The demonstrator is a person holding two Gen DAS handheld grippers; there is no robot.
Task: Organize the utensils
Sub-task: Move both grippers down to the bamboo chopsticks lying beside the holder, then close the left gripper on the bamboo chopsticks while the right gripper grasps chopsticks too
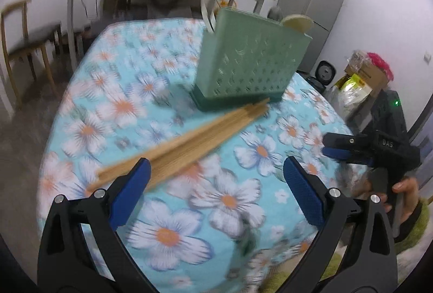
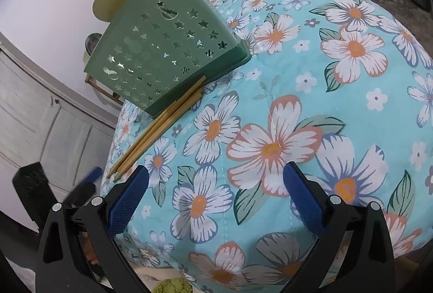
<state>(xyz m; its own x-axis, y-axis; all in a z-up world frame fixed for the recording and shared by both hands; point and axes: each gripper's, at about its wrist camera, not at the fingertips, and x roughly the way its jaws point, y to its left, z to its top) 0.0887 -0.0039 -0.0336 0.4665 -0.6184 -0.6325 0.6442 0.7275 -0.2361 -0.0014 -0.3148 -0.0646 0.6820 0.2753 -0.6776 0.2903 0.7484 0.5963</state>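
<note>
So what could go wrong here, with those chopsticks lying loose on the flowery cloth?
The chopsticks lie in a loose bundle, tips against the base of the green holder. With the left gripper wide open, closing on them may catch only some and scatter the rest. The holder stands near the table's edge on soft cloth, so a nudge might tip it. The right gripper is open and empty nearby; the two could bump.

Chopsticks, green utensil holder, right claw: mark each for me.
chopsticks (image 2: 159, 128): right wrist view, middle of the bundle's length.
green utensil holder (image 1: 243, 60): left wrist view, perforated front wall.
right claw (image 2: 216, 193): right wrist view, midway between its blue fingertips, standing open.
</note>
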